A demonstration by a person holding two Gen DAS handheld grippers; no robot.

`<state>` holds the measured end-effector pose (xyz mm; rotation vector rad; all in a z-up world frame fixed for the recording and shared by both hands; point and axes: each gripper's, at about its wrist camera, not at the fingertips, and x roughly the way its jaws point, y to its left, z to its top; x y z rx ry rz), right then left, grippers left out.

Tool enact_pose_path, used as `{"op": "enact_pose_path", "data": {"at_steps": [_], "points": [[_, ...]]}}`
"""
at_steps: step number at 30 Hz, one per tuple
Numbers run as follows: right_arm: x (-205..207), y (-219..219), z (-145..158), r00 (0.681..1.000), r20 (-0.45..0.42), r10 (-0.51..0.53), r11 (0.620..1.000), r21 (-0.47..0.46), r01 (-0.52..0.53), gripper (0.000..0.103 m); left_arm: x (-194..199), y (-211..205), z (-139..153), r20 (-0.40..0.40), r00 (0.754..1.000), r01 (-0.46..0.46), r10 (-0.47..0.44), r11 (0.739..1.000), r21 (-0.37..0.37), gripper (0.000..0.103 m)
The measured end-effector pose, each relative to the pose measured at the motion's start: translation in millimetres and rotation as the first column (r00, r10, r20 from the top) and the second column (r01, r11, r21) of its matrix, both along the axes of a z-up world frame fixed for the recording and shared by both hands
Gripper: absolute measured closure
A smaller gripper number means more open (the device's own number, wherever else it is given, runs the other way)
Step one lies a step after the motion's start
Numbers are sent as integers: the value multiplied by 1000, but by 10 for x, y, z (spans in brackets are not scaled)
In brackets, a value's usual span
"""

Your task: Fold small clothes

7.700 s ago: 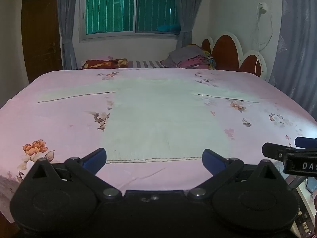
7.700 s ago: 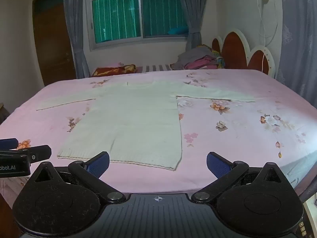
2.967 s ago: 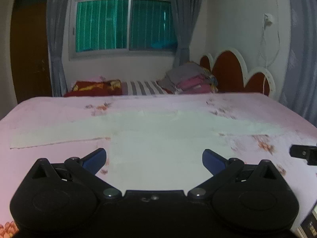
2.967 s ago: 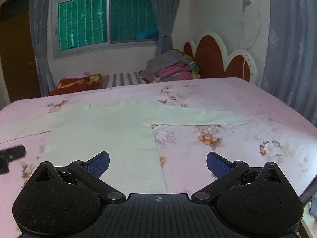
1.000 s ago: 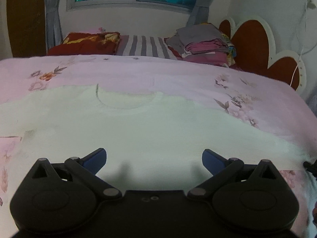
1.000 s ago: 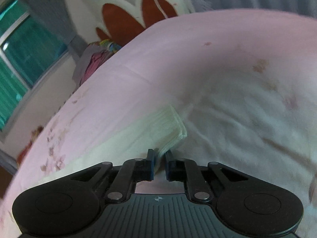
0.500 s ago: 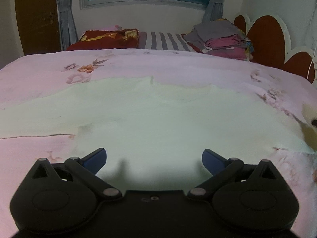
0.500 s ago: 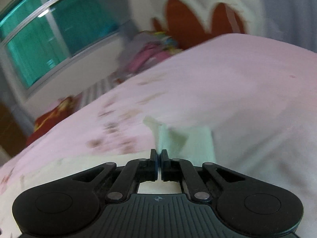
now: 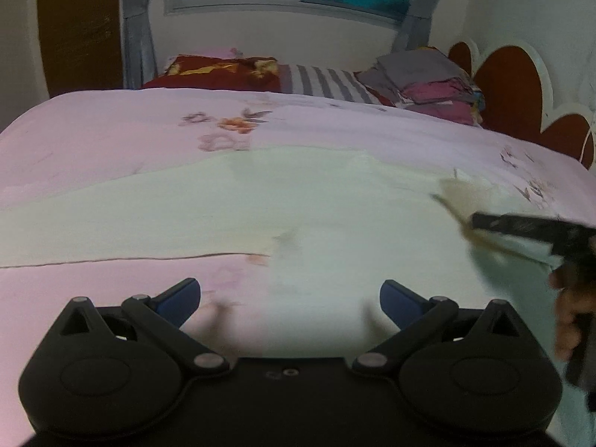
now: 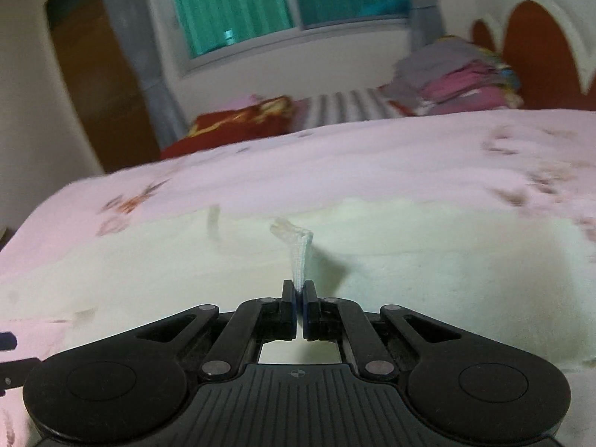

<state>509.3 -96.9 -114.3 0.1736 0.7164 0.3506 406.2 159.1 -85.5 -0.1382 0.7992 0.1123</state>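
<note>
Pinching sleeve cuff (image 10: pixel 298 257), right claw (image 10: pixel 299 300) over sweater (image 9: pixel 335 216); edges blurred.

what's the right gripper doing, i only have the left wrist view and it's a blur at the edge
Observer: The right gripper is shut on the sweater's sleeve cuff, held up over the sweater body.
Operator: is the cuff flat in the pads
Observer: No, it is bunched and stands up between them.
Operator: can it see my gripper
Observer: Only a dark tip of the left gripper, at its left edge.
</note>
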Motion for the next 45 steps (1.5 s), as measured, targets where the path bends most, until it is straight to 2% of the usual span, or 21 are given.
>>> {"op": "enact_pose_path", "data": {"at_steps": [5,6,7,8,9,10,12,15,16,18,21,22,23,24,25,26,28,31,34,39,45], "points": [[83,570,-288,998,-49,47,998,-36,-49,100,9,124,18,5,1000,-1,1,1000,-25,1],[91,594,-309,999,-31,43,997,-55,-45,95,33,120,17,10,1000,7,-7,999,-33,1],[84,634,-297,998,-24,52,996,-69,-53,78,48,114,12,13,1000,15,-15,999,-40,1],[50,650,-282,998,-17,66,996,-64,-67,53,83,97,1,15,1000,23,-22,998,-51,1],[-14,644,-250,998,-3,64,996,-61,-64,44,131,73,-16,14,999,32,-31,997,-67,1],[-81,622,-214,998,19,55,996,-73,-54,39,176,40,-33,16,999,41,-40,995,-86,2],[-166,550,-175,998,35,49,996,-77,-46,40,295,-65,-72,22,997,73,-70,987,-144,12],[-252,231,-154,1000,-6,-4,1000,-10,4,80,560,-258,-194,23,992,124,-123,960,-252,26],[-287,105,-152,999,-23,-33,999,-5,33,82,652,-327,-240,14,990,136,-138,949,-285,29],[-337,-104,-116,997,-43,-68,998,13,68,85,840,-466,-345,13,986,158,-164,918,-363,49],[-412,-400,-109,993,-55,-109,994,-1,109,85,1090,-634,-497,-12,985,151,-174,885,-439,59],[-422,-494,-118,990,-61,-126,992,-1,126,85,1166,-678,-539,-15,986,140,-165,881,-452,59],[-473,-601,-104,988,-67,-138,990,0,138,85,1221,-704,-579,-17,987,136,-161,880,-456,65],[-495,-676,-109,986,-76,-151,988,-1,151,85,1283,-743,-626,-21,987,132,-160,878,-461,76],[-485,-743,-134,983,-91,-162,987,1,163,85,1336,-760,-661,-24,987,130,-160,875,-466,84],[-493,-794,-160,980,-102,-169,985,4,170,85,1381,-759,-703,-29,987,128,-161,873,-471,99],[-523,-887,-163,978,-108,-181,983,12,183,85,1409,-714,-721,-24,988,122,-154,857,-500,100],[-540,-959,-137,975,-111,-194,980,16,197,85,1284,-584,-519,44,990,138,-134,861,-490,100],[-513,-960,-149,971,-111,-213,976,22,217,85,1163,-355,-369,80,991,129,-104,881,-455,100],[-479,-1007,-159,969,-113,-219,974,26,224,86,1000,27,-287,88,995,79,-47,912,-402,100],[-478,-990,-170,971,-108,-215,976,14,217,86,920,146,-319,81,997,45,-13,913,-406,100]]}}
